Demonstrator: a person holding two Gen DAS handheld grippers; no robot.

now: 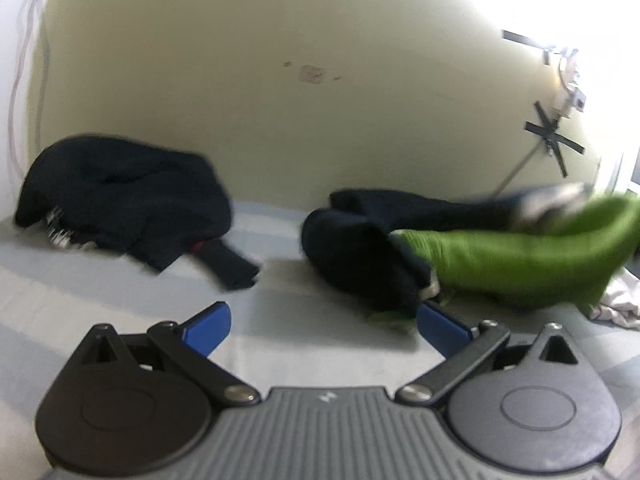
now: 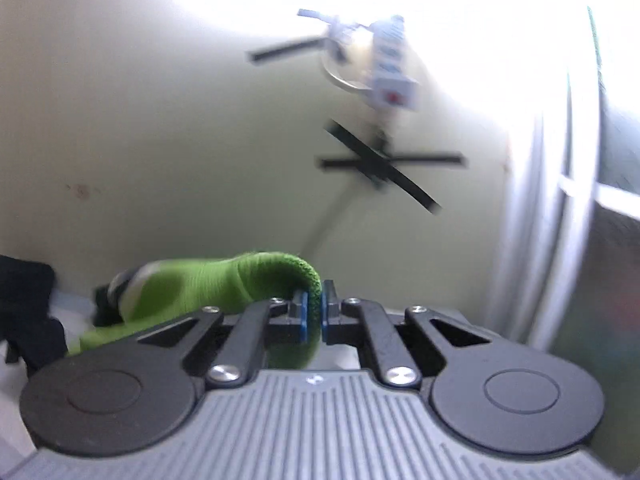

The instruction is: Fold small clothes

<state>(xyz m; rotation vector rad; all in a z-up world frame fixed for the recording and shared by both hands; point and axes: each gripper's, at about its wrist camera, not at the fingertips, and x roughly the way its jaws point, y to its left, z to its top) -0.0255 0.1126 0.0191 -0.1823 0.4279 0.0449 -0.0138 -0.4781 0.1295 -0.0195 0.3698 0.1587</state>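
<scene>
A green sock (image 1: 520,256) hangs lifted at the right of the left wrist view, over a dark garment (image 1: 372,252) on the striped sheet (image 1: 100,300). My left gripper (image 1: 324,326) is open and empty, low over the sheet just in front of the dark garment. In the right wrist view my right gripper (image 2: 314,314) is shut on the edge of the green sock (image 2: 208,288), holding it up off the bed. Both views are blurred.
A second dark pile (image 1: 124,196) lies at the back left against the pale wall (image 1: 280,80). White cloth (image 1: 616,300) sits at the right edge. A cable taped with black crosses (image 2: 384,164) runs down the wall. A window frame (image 2: 560,200) is at the right.
</scene>
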